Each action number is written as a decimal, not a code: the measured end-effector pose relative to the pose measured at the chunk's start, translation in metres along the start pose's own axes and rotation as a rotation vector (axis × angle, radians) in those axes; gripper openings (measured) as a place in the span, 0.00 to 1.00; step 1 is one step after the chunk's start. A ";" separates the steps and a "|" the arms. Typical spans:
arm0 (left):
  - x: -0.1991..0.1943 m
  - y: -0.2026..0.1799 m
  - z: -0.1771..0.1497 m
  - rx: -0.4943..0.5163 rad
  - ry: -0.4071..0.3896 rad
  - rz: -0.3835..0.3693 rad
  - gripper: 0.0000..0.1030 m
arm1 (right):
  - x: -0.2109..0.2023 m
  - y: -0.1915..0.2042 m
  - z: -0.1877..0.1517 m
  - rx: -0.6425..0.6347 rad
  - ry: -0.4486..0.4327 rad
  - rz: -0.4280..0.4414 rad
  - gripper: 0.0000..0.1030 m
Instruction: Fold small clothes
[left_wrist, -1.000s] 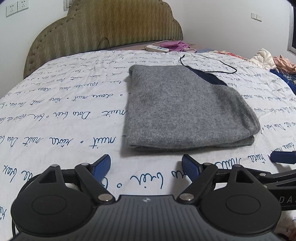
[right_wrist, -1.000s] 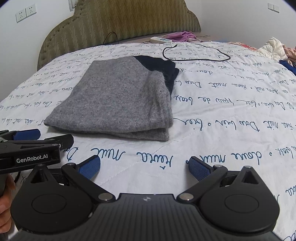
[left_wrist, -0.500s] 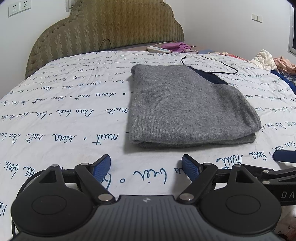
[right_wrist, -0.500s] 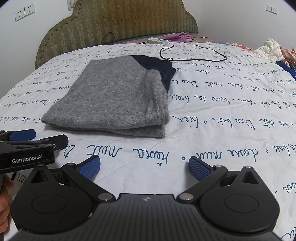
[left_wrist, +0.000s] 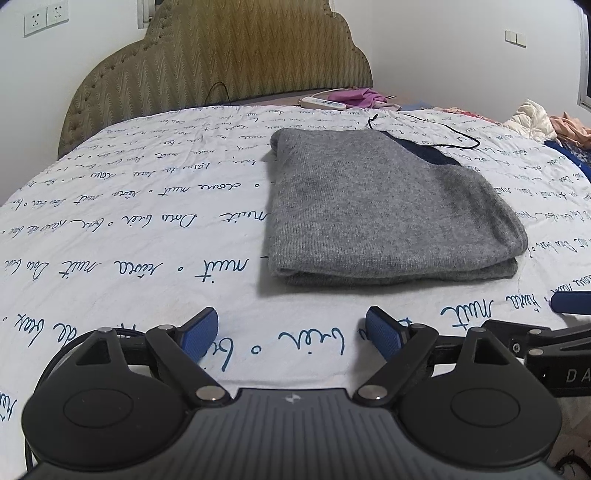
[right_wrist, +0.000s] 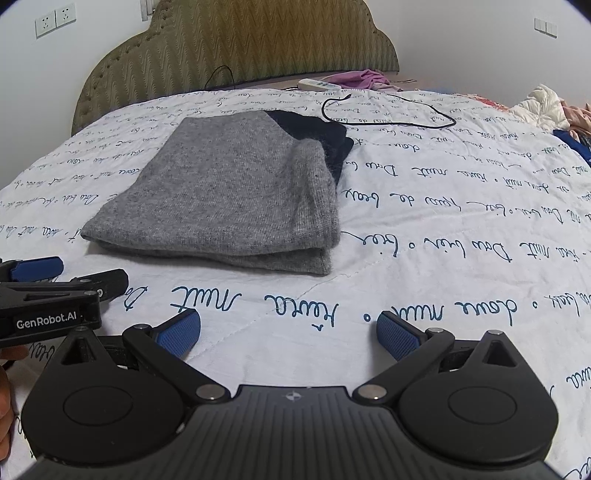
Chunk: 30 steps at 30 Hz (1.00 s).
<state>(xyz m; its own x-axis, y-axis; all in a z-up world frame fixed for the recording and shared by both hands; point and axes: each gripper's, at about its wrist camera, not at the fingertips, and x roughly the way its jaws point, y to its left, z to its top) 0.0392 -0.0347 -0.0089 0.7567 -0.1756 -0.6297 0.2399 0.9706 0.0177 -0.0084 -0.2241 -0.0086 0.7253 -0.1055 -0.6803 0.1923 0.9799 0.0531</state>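
Note:
A grey knit garment (left_wrist: 380, 206) with a dark navy part lies folded into a flat rectangle on the bed; it also shows in the right wrist view (right_wrist: 229, 195). My left gripper (left_wrist: 291, 334) is open and empty, hovering over the sheet just short of the garment's near edge. My right gripper (right_wrist: 288, 334) is open and empty, on the near side of the garment's right corner. Each gripper shows at the edge of the other's view.
The bed has a white quilt (left_wrist: 110, 240) with blue script and a padded headboard (left_wrist: 221, 55). A black cable (right_wrist: 388, 114) loops behind the garment. A white power strip (left_wrist: 323, 103), pink cloth (left_wrist: 358, 96) and piled clothes (left_wrist: 539, 122) lie at the far right.
Both grippers have drawn back slightly from the folded garment, which now sits a little farther off. Both stay open and the garment has not moved.

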 end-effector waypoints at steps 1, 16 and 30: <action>0.000 0.000 -0.001 0.000 -0.002 0.000 0.85 | 0.000 0.000 0.000 0.000 -0.001 0.001 1.00; -0.001 0.002 -0.005 -0.013 -0.014 0.043 0.95 | -0.001 -0.001 -0.001 0.003 -0.020 0.004 0.99; 0.003 0.005 -0.007 -0.024 -0.012 0.054 1.00 | 0.007 -0.003 -0.007 -0.043 -0.055 -0.011 1.00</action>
<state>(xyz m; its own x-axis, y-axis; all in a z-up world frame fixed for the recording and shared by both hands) 0.0378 -0.0291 -0.0162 0.7754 -0.1246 -0.6190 0.1842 0.9823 0.0330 -0.0090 -0.2265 -0.0186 0.7586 -0.1243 -0.6395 0.1725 0.9849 0.0133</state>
